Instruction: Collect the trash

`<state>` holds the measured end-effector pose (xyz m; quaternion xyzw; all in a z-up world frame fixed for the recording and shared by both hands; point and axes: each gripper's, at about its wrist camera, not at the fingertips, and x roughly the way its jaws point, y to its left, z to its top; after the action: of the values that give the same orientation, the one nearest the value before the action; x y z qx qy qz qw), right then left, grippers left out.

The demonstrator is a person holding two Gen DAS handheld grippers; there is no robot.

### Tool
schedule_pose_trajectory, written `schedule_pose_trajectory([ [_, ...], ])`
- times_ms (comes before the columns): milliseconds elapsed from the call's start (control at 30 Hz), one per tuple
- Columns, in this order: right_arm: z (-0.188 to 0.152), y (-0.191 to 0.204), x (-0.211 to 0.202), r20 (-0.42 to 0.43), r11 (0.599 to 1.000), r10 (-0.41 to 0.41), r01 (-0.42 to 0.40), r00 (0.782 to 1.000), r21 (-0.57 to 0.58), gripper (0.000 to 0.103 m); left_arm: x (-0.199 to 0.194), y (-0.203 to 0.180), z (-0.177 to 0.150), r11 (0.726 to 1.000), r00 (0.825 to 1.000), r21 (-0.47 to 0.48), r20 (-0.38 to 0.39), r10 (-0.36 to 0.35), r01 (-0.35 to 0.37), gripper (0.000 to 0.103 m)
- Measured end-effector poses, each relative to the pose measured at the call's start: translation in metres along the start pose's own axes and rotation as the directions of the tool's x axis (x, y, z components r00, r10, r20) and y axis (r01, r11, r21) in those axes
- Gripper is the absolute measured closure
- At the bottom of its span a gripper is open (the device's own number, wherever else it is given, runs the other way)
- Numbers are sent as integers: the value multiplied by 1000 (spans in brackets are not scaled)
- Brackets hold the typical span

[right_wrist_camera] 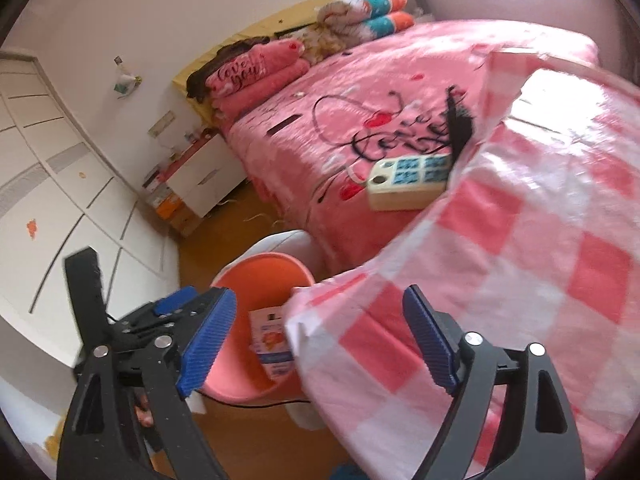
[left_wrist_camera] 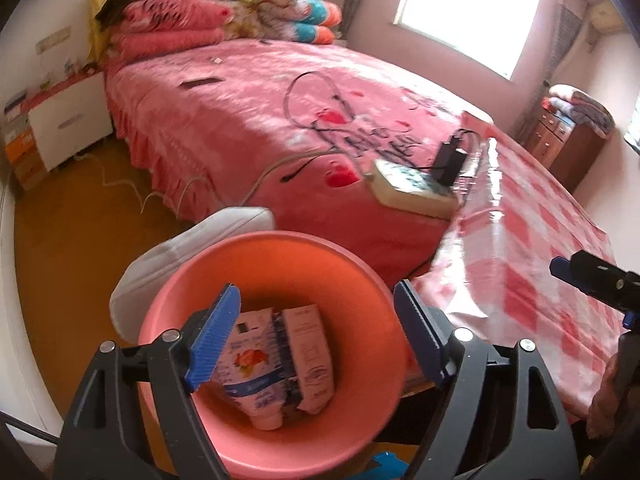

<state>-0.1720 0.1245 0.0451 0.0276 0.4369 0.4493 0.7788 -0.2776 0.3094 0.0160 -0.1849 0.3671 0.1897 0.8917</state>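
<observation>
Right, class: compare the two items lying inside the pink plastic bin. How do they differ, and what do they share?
The soft white tube with a strawberry picture is rounded, with a white cap at its lower end; the pale rectangular cardboard box is flat-sided and sharp-cornered. The tube has colourful blue and red print; the box is nearly plain, with faint lettering. Both lean side by side in the pink plastic bin, neither held by a gripper.

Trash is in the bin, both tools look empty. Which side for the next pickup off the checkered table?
Right, probably. The right tool is open and already over the checkered table. The left tool is also open but hangs above the pink bin, beside the table edge. No trash shows on the visible cloth.
</observation>
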Motion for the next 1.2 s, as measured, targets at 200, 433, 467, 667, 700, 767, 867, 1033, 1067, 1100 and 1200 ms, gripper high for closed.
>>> schedule_pose_trajectory([
  [200,-8,-14,-23,55,996,-92,93,994,-12,14,-9,-51,6,994,998,101,30,-52,49,18],
  [433,-14,-37,-55,125,983,-185,185,975,12,14,-16,-111,5,970,996,237,52,-75,60,13],
  [467,-15,-39,-58,133,981,-194,193,972,18,14,-17,-121,6,965,996,253,50,-80,65,13],
  [667,-19,-59,-83,195,964,-266,262,944,46,14,-20,-154,7,955,992,283,54,-113,93,12],
  [700,-19,-61,-86,203,962,-274,270,940,50,14,-21,-159,8,953,992,286,55,-116,95,12],
  [767,-21,-68,-94,222,954,-300,294,928,58,14,-22,-169,8,950,991,297,59,-119,96,12],
  [867,-25,-77,-105,244,947,-321,314,915,71,14,-23,-184,7,944,991,316,63,-120,95,12],
  [1033,-30,-90,-119,265,939,-344,332,901,91,14,-24,-205,7,935,989,341,65,-129,100,12],
  [1067,-32,-92,-122,269,937,-350,337,897,94,14,-24,-209,6,933,990,345,64,-129,99,12],
  [1100,-33,-94,-125,272,935,-354,341,895,97,14,-24,-212,6,932,990,350,63,-127,97,12],
  [1200,-36,-100,-133,282,930,-368,352,886,107,14,-23,-224,6,926,989,364,63,-132,100,12],
])
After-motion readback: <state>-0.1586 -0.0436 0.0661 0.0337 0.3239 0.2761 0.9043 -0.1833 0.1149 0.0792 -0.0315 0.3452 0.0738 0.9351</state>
